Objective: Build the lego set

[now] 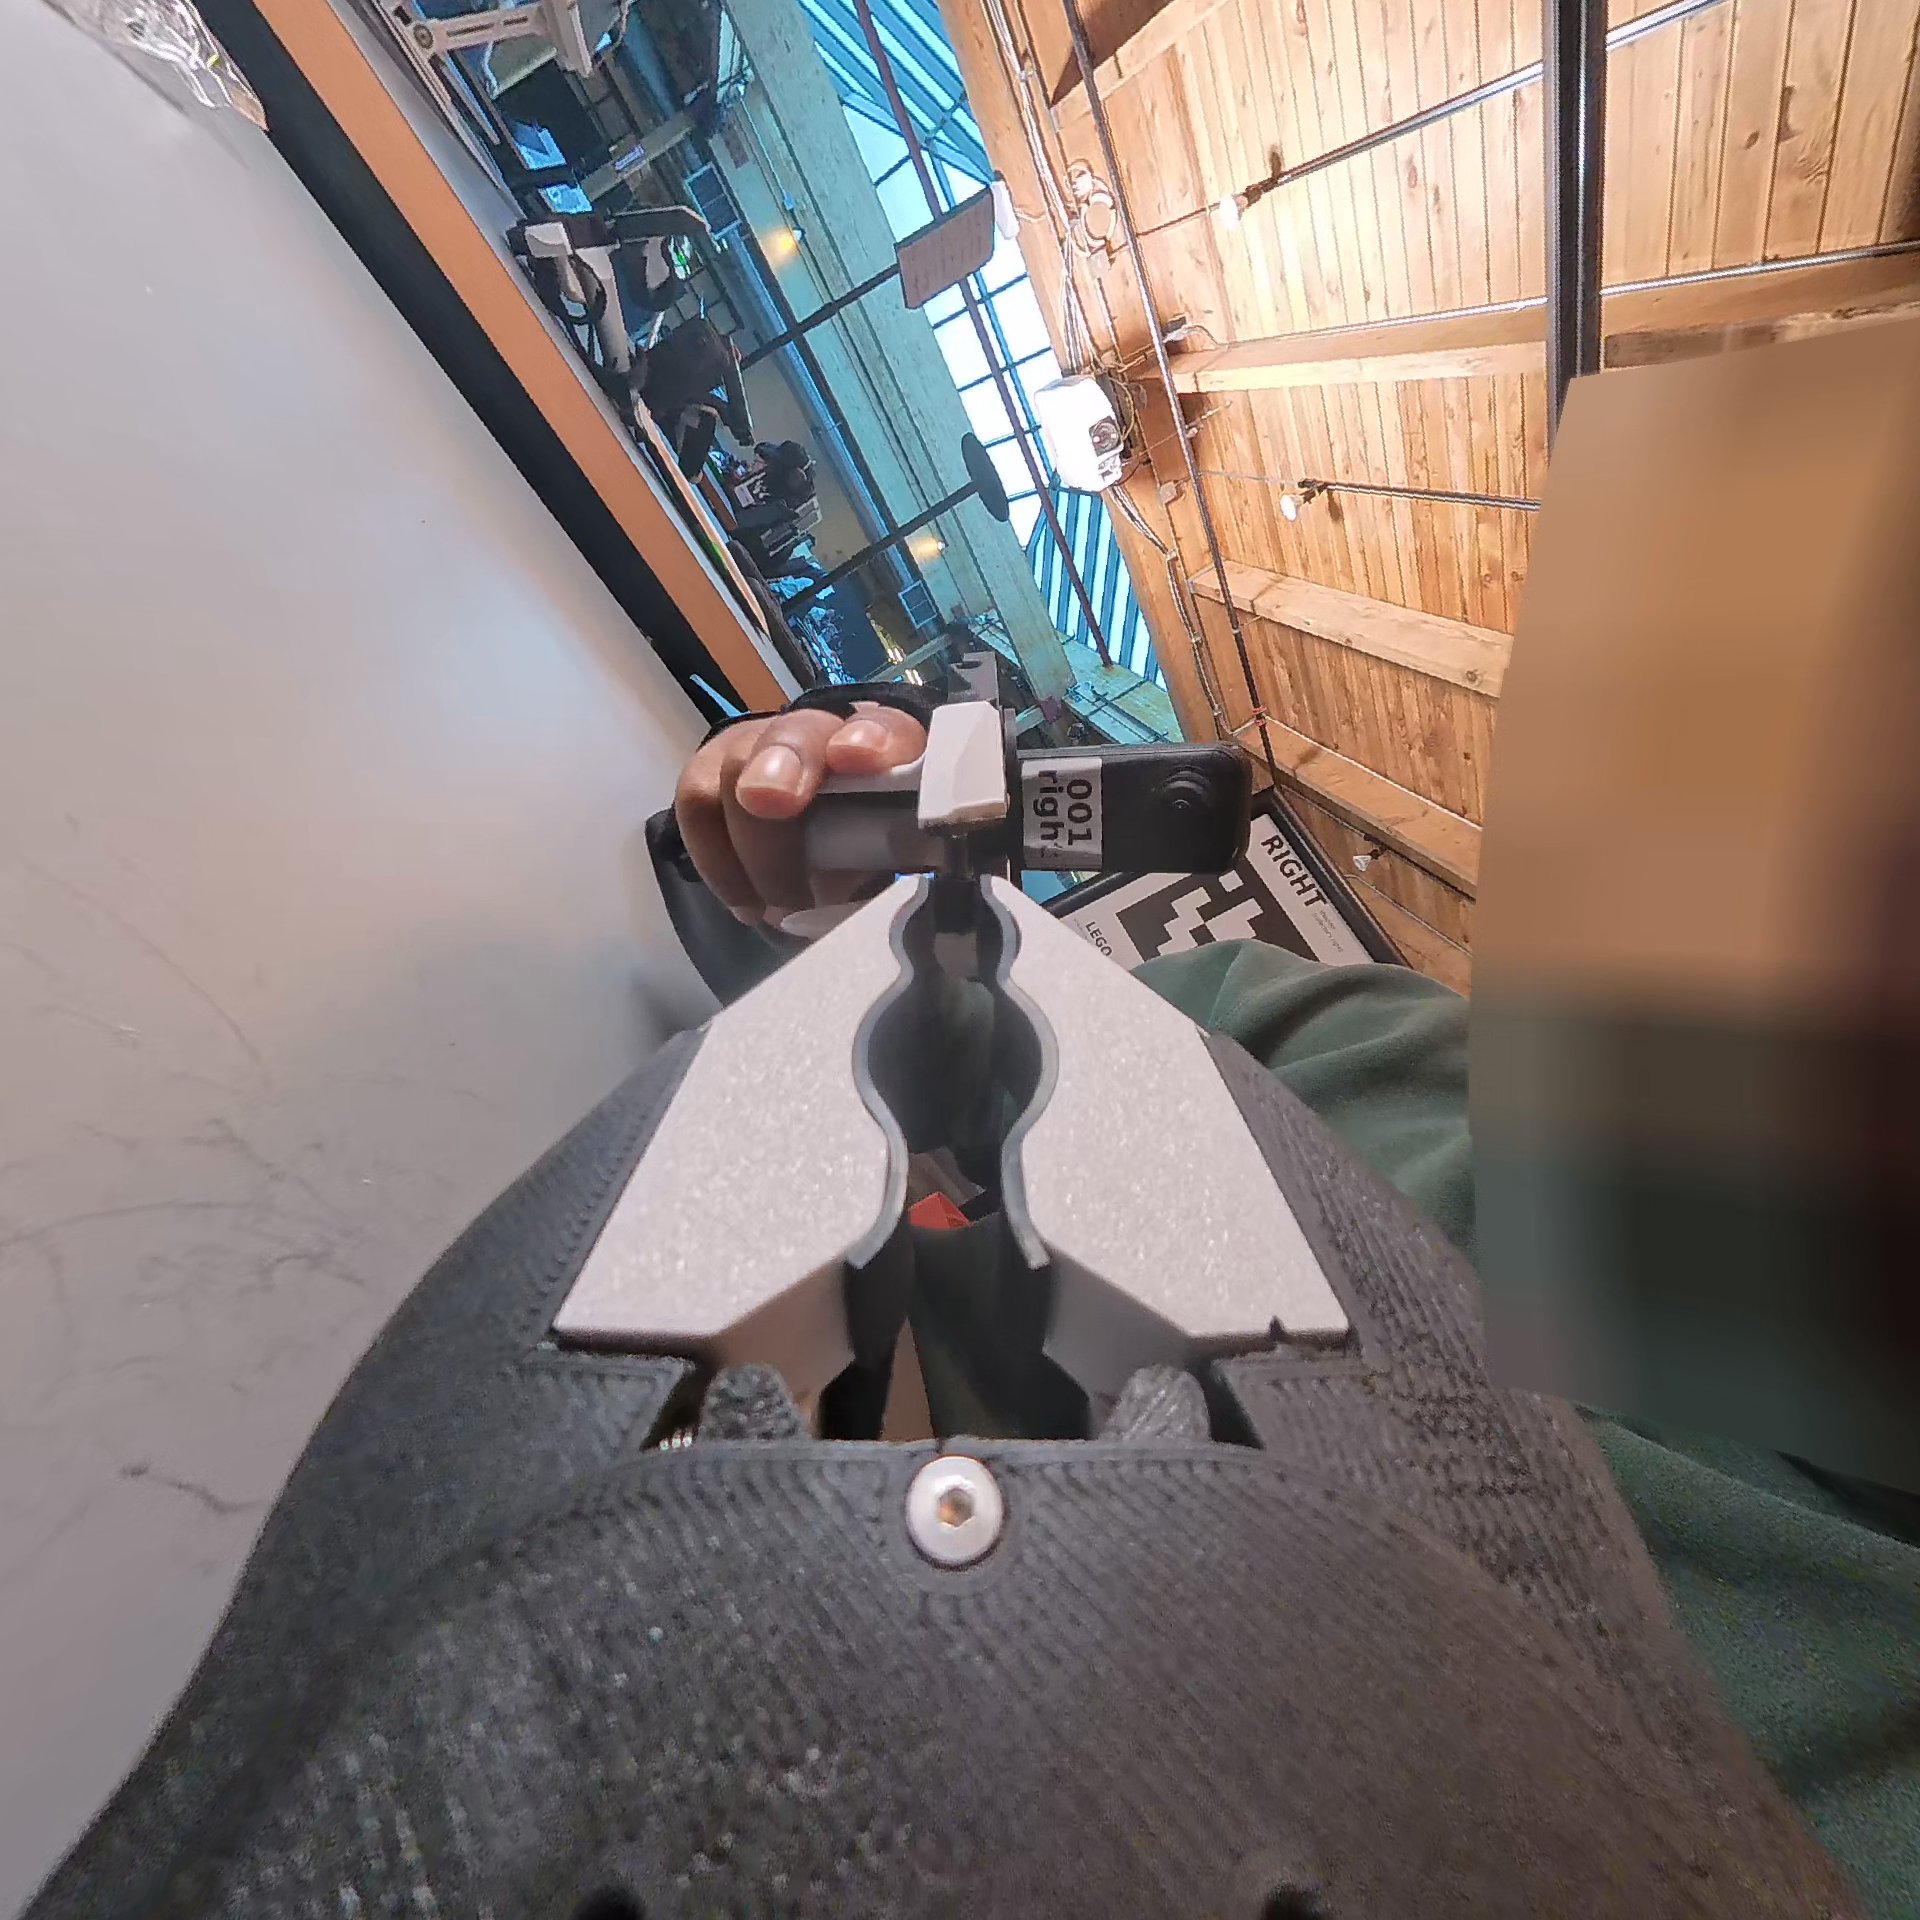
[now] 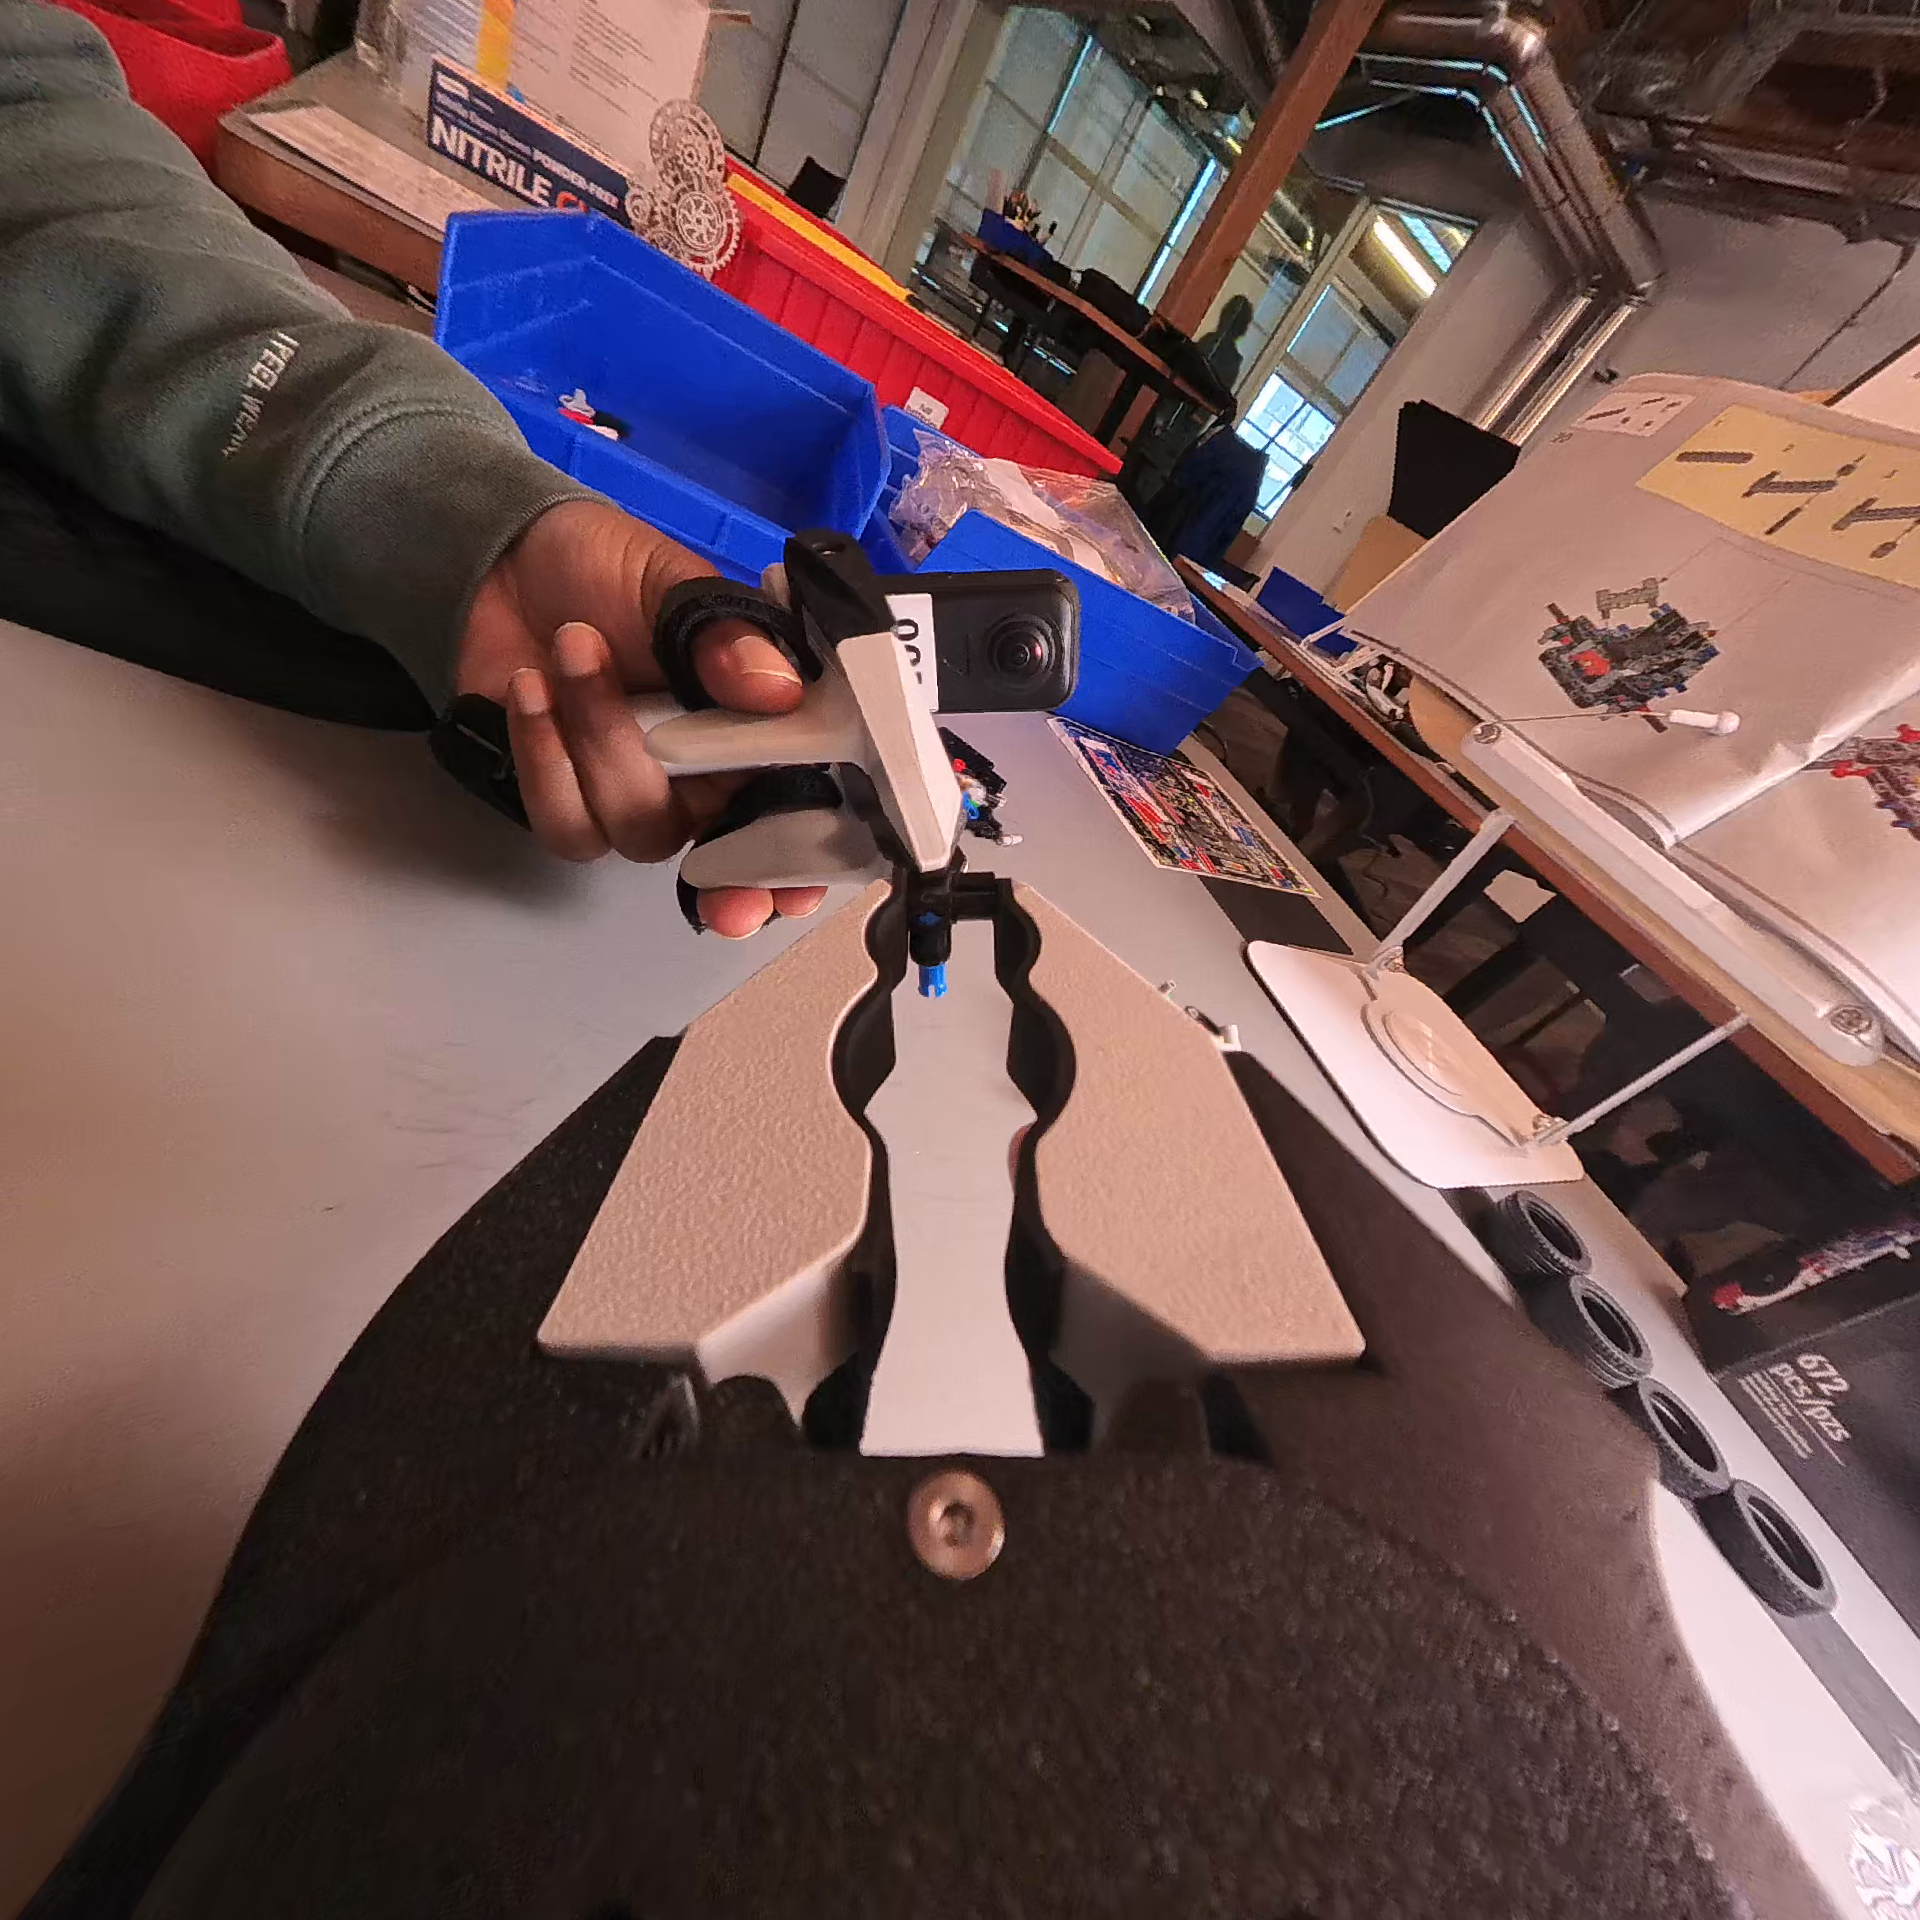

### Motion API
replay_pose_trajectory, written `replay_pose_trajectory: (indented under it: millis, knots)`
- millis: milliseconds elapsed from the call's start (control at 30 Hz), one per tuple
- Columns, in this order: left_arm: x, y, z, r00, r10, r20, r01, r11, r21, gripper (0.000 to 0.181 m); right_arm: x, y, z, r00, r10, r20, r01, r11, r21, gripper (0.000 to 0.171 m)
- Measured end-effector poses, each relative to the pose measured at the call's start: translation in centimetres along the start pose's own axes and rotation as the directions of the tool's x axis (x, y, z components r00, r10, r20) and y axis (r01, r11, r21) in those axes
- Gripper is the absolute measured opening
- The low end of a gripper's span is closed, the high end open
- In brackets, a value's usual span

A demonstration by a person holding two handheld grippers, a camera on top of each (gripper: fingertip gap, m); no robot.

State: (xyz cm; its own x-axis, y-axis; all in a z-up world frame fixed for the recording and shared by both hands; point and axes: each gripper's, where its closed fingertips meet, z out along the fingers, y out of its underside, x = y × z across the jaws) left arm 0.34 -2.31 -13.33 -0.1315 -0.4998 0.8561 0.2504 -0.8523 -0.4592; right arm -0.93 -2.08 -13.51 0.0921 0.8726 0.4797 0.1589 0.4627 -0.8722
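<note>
The two grippers meet tip to tip above the grey table (image 2: pixel 260 1039). In the right wrist view, my right gripper (image 2: pixel 943 902) is shut on a small black Lego piece (image 2: pixel 951 902) with a blue pin (image 2: pixel 933 977) hanging below it. The left gripper (image 2: pixel 935 857), held by a hand in a green sleeve, touches that piece from the far side. In the left wrist view, my left gripper (image 1: pixel 953 891) is nearly closed on the thin black end of the piece (image 1: pixel 951 878). The right gripper (image 1: pixel 954 826) is just beyond it. A partly built model (image 2: pixel 977 779) shows behind the left gripper.
Blue bins (image 2: pixel 665 395) and a red bin (image 2: pixel 894 322) stand at the back. An instruction booklet (image 2: pixel 1662 644) rests on a white stand (image 2: pixel 1403 1060) to the right. A sticker sheet (image 2: pixel 1174 810), several black tyres (image 2: pixel 1600 1330) and the set's box (image 2: pixel 1818 1403) lie on the right. My two grippers' fingertips are within a few centimetres of each other.
</note>
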Motion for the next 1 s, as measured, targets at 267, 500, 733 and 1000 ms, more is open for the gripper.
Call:
replay_pose_trajectory:
  millis: [267, 500, 733, 1000]
  knots:
    - [-0.2, 0.2, 0.0, 1.0, -0.009, 0.007, 0.009, 1.0, -0.009, 0.005, -0.2, 0.2, 0.0, 1.0, 0.004, 0.014, -0.004, 1.0, -0.013, 0.014]
    - [-0.7, -0.1, -0.2, 0.997, 0.061, 0.051, -0.06, 0.998, -0.014, 0.005, 0.1, 0.9, 0.2, 0.998, 0.069, 0.009, -0.069, 0.997, -0.018, 0.016]
    - [-0.8, -0.2, -0.5, 0.934, 0.335, 0.124, -0.327, 0.941, -0.085, 0.005, -0.2, 1.6, -0.2, 0.963, 0.248, 0.105, -0.245, 0.969, -0.039, 0.02]
    - [-1.0, 0.5, -0.6, 0.713, 0.684, 0.152, -0.648, 0.726, -0.229, 0.006, -0.6, 1.6, -0.5, 0.921, 0.35, 0.17, -0.345, 0.937, -0.062, 0.014]
